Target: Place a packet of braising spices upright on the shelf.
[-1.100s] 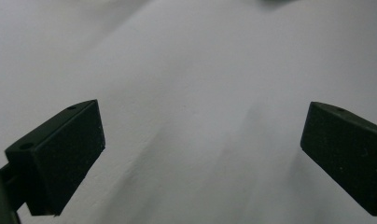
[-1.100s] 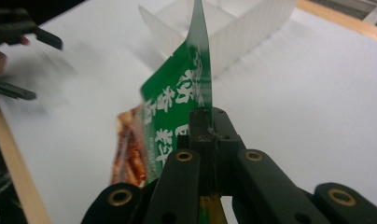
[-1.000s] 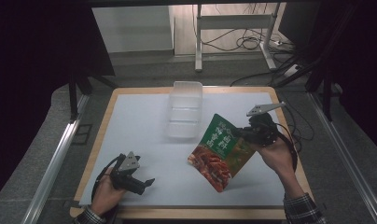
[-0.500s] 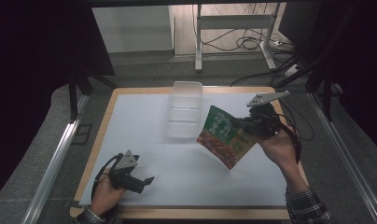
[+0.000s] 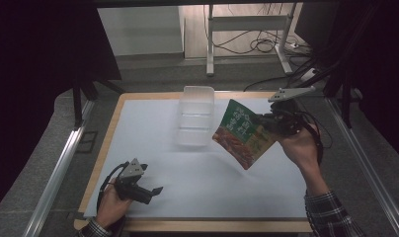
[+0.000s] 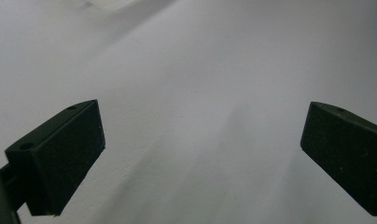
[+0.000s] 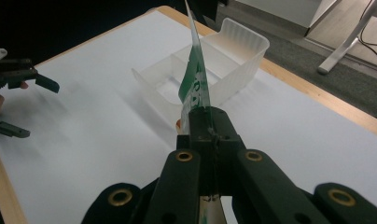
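- We see the right gripper [image 5: 266, 120] pinching a green food pouch [image 5: 243, 133] by its edge, held above the white table [image 5: 187, 173].
- The pouch hangs just beside the clear plastic box [image 5: 195, 116].
- We see the left gripper [image 5: 150, 190], jaws spread wide, resting low near the table's front edge.

Right gripper [image 5: 266, 120] holding green food pouch [image 5: 242, 133] aloft beside clear container [image 5: 195, 121], left gripper [image 5: 150, 191] low on white table [image 5: 202, 182]

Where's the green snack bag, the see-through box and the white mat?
green snack bag [image 5: 243, 133], high view, middle of its printed front
see-through box [image 5: 195, 116], high view, its inner divider
white mat [image 5: 148, 128], high view, bare left part
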`<state>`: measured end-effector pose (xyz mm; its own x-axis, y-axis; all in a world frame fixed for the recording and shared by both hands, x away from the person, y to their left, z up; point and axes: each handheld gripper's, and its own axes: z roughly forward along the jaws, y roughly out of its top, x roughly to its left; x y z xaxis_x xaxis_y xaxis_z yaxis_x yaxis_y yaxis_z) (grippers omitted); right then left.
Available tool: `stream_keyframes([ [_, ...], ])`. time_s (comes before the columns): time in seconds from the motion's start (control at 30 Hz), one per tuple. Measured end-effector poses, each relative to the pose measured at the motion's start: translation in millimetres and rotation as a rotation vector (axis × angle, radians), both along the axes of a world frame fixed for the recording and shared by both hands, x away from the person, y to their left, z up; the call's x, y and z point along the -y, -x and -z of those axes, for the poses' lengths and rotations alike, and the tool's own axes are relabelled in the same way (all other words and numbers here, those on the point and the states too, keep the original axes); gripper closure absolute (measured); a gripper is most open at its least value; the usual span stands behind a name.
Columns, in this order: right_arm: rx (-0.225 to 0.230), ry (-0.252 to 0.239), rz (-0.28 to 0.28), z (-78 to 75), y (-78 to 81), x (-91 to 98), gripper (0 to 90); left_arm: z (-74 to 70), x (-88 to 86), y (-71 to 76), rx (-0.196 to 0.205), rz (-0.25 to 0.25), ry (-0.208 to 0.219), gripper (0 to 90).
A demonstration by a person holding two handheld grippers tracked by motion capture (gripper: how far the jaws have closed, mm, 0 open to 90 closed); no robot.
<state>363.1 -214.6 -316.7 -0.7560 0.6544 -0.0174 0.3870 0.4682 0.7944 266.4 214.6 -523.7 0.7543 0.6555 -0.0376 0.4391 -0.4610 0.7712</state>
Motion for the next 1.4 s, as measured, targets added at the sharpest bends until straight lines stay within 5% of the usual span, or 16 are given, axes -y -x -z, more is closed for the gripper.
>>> stream_keyframes([
  [0.37,0.047,-0.001,0.009,-13.5,-15.4,-5.1,89.3,-2.5,-6.2,-0.7,0.014,-0.016,0.066,0.0],
  [1.4,0.190,-0.048,0.033,-55.7,-88.2,-52.9,89.2,-0.7,-3.9,-0.6,0.029,-0.002,0.043,0.0],
])
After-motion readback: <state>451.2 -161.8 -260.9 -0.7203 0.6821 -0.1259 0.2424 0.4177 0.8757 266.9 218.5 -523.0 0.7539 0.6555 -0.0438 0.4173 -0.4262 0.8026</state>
